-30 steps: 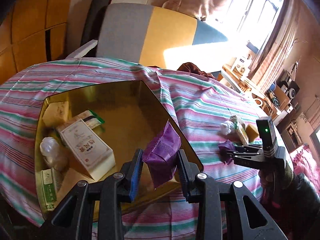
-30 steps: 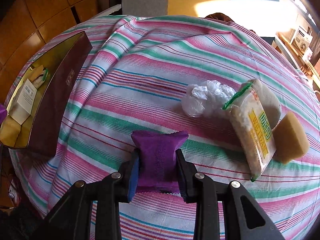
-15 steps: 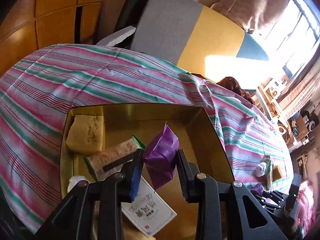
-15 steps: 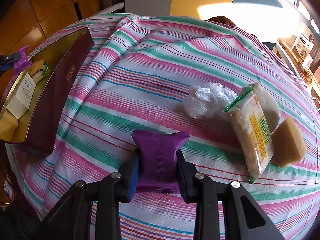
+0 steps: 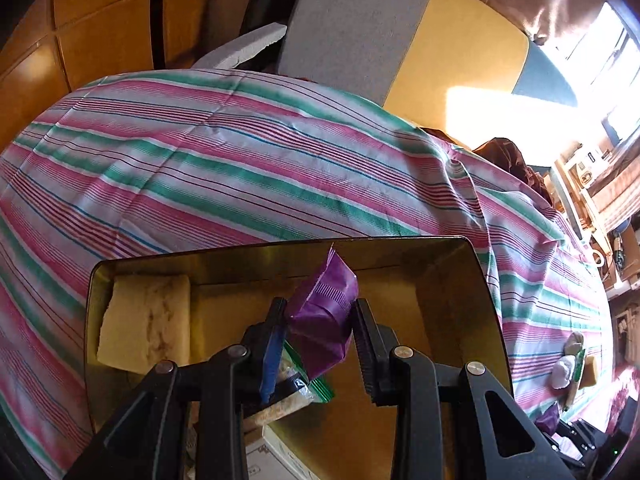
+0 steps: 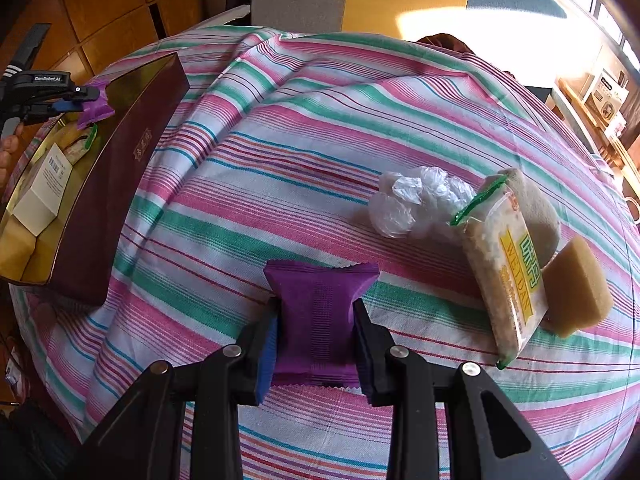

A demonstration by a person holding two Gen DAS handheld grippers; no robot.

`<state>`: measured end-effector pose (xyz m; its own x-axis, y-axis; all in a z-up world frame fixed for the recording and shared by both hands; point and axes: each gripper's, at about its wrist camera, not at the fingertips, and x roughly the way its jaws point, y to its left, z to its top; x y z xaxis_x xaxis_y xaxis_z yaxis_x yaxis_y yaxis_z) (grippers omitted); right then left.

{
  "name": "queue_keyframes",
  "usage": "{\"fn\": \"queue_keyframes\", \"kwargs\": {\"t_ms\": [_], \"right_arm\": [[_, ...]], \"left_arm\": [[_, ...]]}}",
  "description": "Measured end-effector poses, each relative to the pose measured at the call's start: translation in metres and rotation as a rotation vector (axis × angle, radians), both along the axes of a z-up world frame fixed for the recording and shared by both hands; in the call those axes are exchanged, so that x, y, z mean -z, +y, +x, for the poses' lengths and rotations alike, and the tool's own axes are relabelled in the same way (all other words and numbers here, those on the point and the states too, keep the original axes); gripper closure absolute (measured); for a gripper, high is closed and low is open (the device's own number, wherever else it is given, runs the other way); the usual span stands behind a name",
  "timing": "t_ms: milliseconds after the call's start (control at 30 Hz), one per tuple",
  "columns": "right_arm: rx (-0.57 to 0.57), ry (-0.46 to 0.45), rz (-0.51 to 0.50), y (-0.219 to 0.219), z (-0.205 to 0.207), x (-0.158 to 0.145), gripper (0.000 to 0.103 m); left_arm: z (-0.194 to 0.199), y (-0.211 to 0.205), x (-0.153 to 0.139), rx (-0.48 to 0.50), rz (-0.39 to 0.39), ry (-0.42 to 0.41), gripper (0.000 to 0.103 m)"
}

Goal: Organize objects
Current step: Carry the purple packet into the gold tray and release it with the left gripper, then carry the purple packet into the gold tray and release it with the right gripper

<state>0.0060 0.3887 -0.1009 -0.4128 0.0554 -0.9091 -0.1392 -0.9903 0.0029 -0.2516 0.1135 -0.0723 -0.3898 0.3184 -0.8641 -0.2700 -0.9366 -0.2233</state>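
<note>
My left gripper (image 5: 318, 344) is shut on a purple snack packet (image 5: 324, 316) and holds it tilted above the open gold-lined box (image 5: 484, 300). The box holds a yellow sponge (image 5: 146, 322), a green-edged cracker pack (image 5: 292, 396) and a white carton (image 5: 280, 460). My right gripper (image 6: 316, 334) is shut on a second purple packet (image 6: 320, 312) that lies flat on the striped cloth. The box also shows at the left in the right wrist view (image 6: 132, 160), with the left gripper (image 6: 86, 98) over it.
To the right of my right gripper lie a crumpled clear plastic bag (image 6: 412, 200), a Weidan cracker pack (image 6: 504, 264), a grey-tan sponge (image 6: 536, 208) and a yellow sponge (image 6: 576, 288). A grey and yellow chair (image 5: 400, 36) stands behind the table. Shelves stand at far right.
My left gripper has carried its purple packet over the box and further toward its far side. My right gripper stays closed on its packet on the cloth, shifting only slightly.
</note>
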Motion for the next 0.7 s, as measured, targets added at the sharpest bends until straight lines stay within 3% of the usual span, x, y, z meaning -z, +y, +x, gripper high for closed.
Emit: {"fn": "queue_keyframes", "kwargs": {"t_ms": [133, 367, 700], "right_arm": [[0.001, 0.000, 0.000, -0.001, 0.000, 0.000, 0.070], [0.001, 0.001, 0.004, -0.001, 0.000, 0.000, 0.070], [0.005, 0.004, 0.020, -0.003, 0.000, 0.001, 0.070]], "left_arm": [[-0.008, -0.001, 0.006, -0.031, -0.017, -0.015, 0.063], [0.004, -0.019, -0.009, -0.056, -0.020, 0.049, 0.059], [0.083, -0.048, -0.052, -0.042, -0.010, 0.213, 0.052]]}}
